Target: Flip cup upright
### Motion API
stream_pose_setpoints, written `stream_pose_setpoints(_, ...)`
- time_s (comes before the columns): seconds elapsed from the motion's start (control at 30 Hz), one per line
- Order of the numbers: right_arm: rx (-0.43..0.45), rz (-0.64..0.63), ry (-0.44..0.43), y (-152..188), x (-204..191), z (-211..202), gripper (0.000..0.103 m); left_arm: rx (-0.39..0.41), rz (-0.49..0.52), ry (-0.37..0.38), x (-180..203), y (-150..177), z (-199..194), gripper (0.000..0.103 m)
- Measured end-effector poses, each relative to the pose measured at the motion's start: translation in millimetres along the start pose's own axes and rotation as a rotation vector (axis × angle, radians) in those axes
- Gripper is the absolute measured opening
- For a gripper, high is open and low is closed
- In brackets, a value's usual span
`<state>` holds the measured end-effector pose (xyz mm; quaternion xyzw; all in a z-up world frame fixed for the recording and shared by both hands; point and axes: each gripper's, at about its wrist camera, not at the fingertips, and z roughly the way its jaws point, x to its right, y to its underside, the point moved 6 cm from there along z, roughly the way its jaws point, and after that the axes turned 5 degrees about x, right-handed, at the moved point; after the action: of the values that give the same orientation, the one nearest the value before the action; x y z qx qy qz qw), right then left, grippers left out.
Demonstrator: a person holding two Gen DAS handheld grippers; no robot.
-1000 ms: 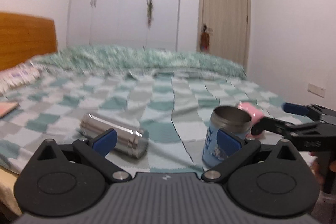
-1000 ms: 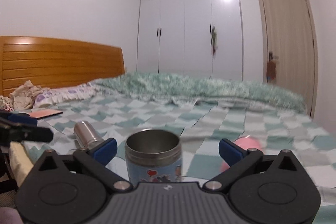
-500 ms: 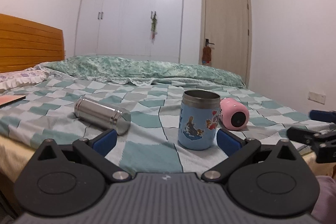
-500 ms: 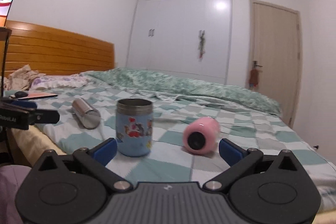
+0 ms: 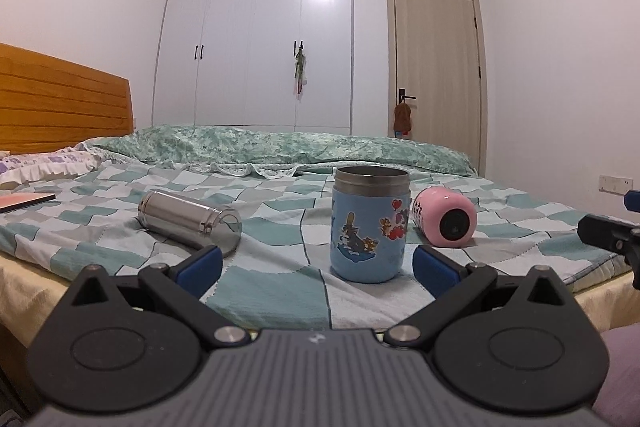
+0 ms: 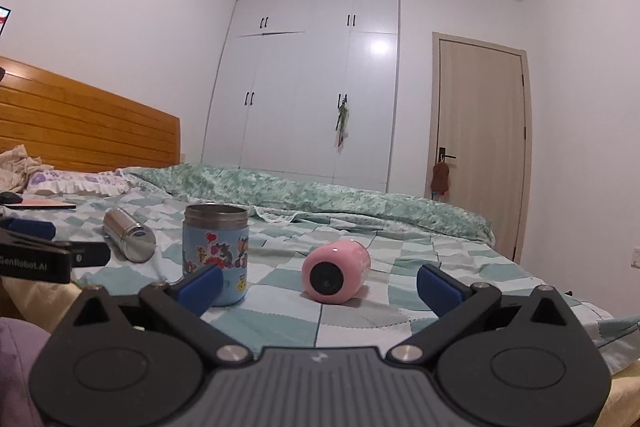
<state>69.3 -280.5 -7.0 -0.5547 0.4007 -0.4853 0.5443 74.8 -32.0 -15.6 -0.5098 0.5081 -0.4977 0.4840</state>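
A blue cartoon cup (image 5: 370,223) stands upright on the checkered bed cover (image 5: 280,279), mouth up; it also shows in the right wrist view (image 6: 215,254). A pink cup (image 5: 446,222) lies on its side to its right, base toward me, also in the right wrist view (image 6: 335,275). A steel flask (image 5: 190,223) lies on its side at the left, also in the right wrist view (image 6: 129,239). My left gripper (image 5: 318,267) is open and empty, back from the cups. My right gripper (image 6: 320,285) is open and empty, facing the pink cup.
A folded green quilt (image 5: 280,149) lies across the far side of the bed. A wooden headboard (image 5: 60,103) and a pillow (image 5: 44,165) are at the left, with a book (image 5: 24,201) on the cover. White wardrobes (image 5: 260,39) and a door (image 5: 436,67) stand behind.
Both grippers have pulled back and lowered away from the blue cup. The right gripper, earlier around the blue cup, now faces the pink cup. The cups have not moved.
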Motion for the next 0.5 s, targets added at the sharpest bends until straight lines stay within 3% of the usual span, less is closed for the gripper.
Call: stream_pose_setpoints(0.5,0.002,0.001,0.009,0.3,0.2,1.0,0.103,0.01,0.002,0.001,1.3,0.1,-2.3,0.103)
